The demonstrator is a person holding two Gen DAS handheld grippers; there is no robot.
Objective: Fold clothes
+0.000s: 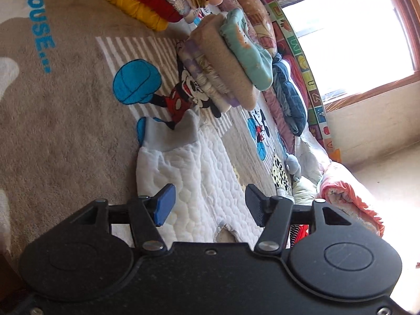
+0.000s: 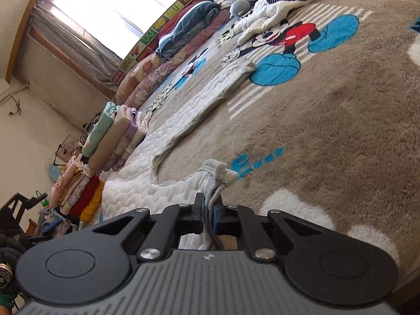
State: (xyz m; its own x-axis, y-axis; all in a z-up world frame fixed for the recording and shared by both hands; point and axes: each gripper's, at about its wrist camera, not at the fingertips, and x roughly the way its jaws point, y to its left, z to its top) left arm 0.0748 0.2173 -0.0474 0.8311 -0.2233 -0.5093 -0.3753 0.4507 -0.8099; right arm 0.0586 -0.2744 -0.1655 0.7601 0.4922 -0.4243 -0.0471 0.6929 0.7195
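White quilted pants (image 1: 199,173) are laid flat on the tan Mickey blanket (image 1: 65,120), directly ahead of and below the left gripper (image 1: 208,204), whose fingers are spread wide with nothing held. The right gripper (image 2: 208,211) is closed tight, a grey cuff (image 2: 216,176) of the pants pinched between its pads. Two folded stacks (image 1: 223,65) are seen beyond the left tool's tips.

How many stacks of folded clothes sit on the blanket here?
2. One stack topped by a mint-green fleece garment stands beside the white quilted garment; a second, with yellow and red folded items, lies farther along. More may be hidden outside the frame.
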